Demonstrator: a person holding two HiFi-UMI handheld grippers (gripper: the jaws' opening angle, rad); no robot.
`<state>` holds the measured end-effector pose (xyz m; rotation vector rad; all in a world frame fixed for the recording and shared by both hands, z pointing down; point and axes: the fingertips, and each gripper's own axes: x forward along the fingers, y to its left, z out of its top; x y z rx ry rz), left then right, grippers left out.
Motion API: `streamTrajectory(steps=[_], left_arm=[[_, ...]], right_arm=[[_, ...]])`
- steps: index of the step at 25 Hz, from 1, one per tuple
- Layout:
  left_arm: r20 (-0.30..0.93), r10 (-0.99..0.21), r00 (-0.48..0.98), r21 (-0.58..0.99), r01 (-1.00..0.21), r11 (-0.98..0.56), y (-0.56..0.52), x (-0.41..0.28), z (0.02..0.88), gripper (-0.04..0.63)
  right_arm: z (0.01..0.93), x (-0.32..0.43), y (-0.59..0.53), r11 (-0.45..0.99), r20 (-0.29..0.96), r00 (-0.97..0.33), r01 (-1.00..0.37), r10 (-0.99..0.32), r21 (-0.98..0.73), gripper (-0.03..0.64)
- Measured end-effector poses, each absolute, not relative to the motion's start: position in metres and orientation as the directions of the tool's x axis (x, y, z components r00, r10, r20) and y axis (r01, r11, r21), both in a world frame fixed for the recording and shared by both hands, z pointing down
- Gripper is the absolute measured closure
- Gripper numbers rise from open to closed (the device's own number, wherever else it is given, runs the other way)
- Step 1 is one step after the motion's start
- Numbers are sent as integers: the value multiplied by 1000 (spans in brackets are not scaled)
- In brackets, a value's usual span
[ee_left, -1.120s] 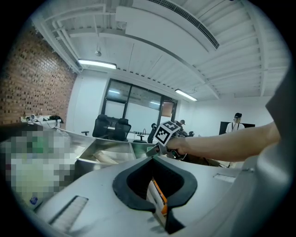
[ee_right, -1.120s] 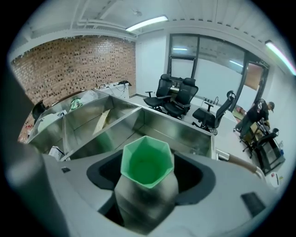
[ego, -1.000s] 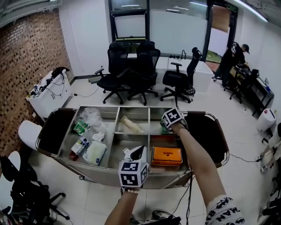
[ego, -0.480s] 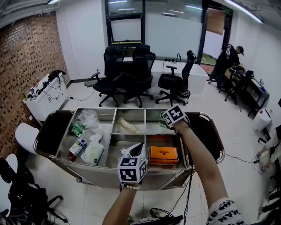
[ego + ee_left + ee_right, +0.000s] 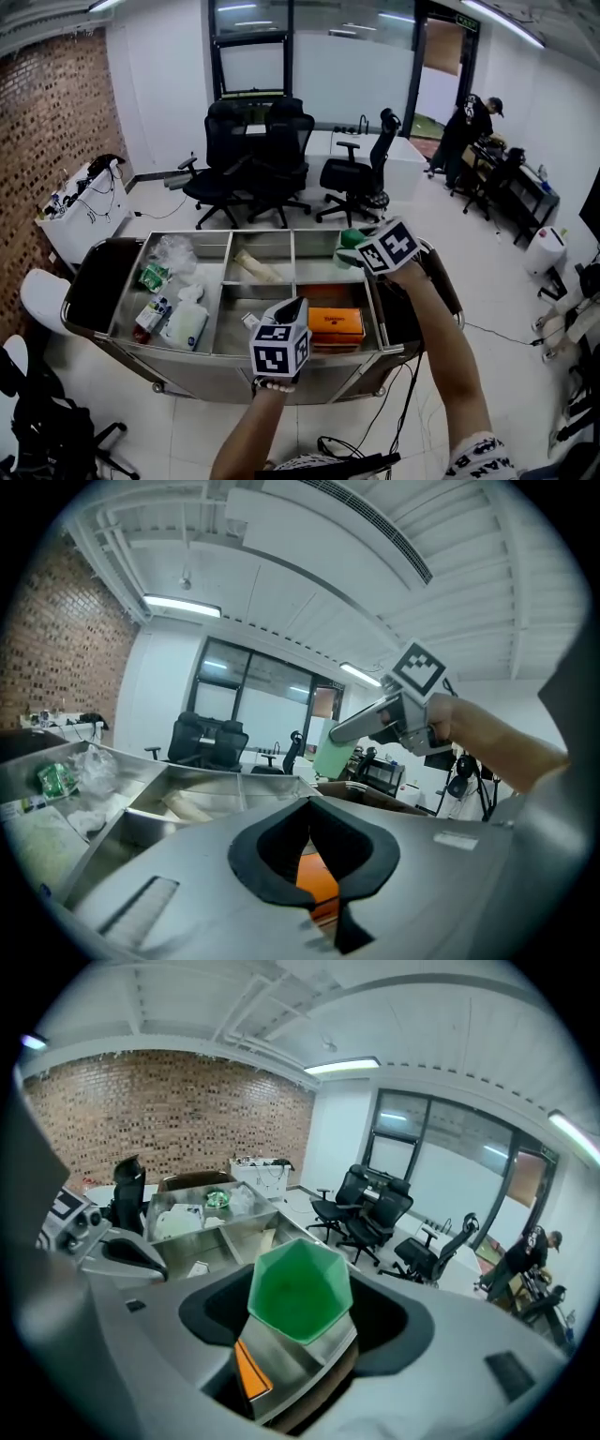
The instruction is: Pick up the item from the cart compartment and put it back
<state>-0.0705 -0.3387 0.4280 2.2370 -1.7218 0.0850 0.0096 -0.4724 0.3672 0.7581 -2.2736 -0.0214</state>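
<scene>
Green hexagonal cup sits between the jaws of the right tool, which stand wide and press on its sides. In the head view the cup is held up in the air above the far right compartment of the metal cart, clear of the cart floor. Below it, in the near right compartment, lies an orange box. The left tool hovers over the near middle compartment with its jaws drawn together and nothing between them; its own view shows only the orange box through the gap behind the tips. A paper-wrapped roll lies in the far middle compartment. The long left compartment holds a clear plastic bag, a green packet and a white pouch. Black office chairs stand beyond the cart.
</scene>
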Motion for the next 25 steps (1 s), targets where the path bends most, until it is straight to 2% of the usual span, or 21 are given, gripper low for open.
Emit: streamTrajectory(steps=[5, 11, 25], left_arm=[[247, -925, 288, 198, -950, -243, -338, -66, 432, 594], [231, -925, 300, 197, -946, -258, -326, -65, 436, 594], [196, -933, 302, 111, -952, -285, -273, -67, 451, 594]], right_arm=[[331, 19, -417, 858, 586, -633, -443, -505, 260, 298], [322, 34, -365, 875, 575, -661, -395, -482, 280, 299], [368, 30, -247, 913, 602, -688, -279, -407, 299, 298]])
